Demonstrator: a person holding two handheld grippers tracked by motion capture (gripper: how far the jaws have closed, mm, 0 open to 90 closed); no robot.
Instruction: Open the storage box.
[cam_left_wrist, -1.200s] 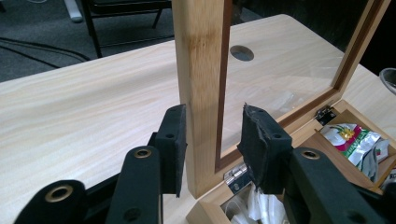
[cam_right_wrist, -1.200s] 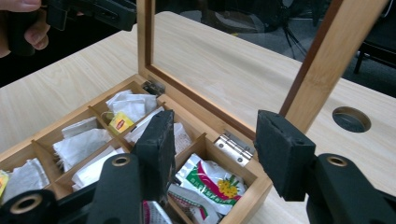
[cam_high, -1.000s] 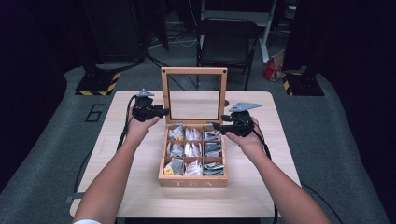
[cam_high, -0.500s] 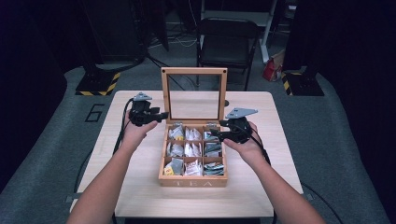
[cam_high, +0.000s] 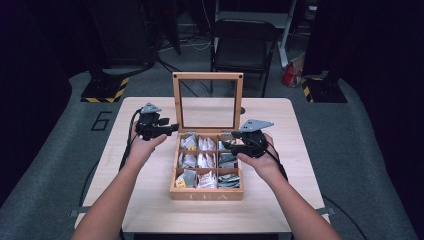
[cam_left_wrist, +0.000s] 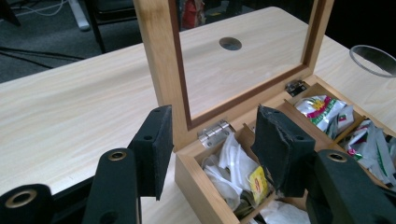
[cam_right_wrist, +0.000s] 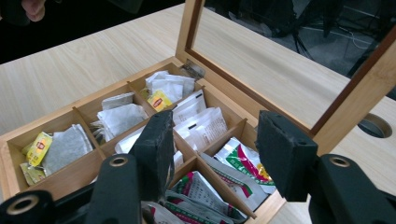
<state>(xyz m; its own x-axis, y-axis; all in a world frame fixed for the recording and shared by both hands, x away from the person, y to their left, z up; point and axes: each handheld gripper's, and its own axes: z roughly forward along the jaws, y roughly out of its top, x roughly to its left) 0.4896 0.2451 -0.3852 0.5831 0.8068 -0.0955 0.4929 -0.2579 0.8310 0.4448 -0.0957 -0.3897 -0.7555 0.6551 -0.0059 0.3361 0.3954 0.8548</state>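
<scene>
Wooden tea box (cam_high: 207, 192), lettered on its front wall, at the centre of the table (cam_high: 150, 205), its interior split by thin slats into a three-by-three grid of compartments. Each holds soft tea bags (cam_right_wrist: 122, 117): white paper sachets at the box's left and middle, green-and-red foil packets (cam_right_wrist: 243, 161) down the right column, some with yellow tags (cam_right_wrist: 159, 100). The lid (cam_high: 177, 100), a wood frame around a clear pane, stands upright on two metal hinges (cam_left_wrist: 214, 132) at the back edge. Left gripper (cam_high: 172, 128), jaws apart and holding nothing, hovers at the box's back left corner beside the lid frame. Right gripper (cam_high: 227, 146), jaws likewise spread and empty, hangs over the right column. Table top is pale wood grain with a round cable hole (cam_left_wrist: 230, 43) behind the lid. A black folding chair (cam_high: 244, 42) stands beyond the table on grey carpet.
</scene>
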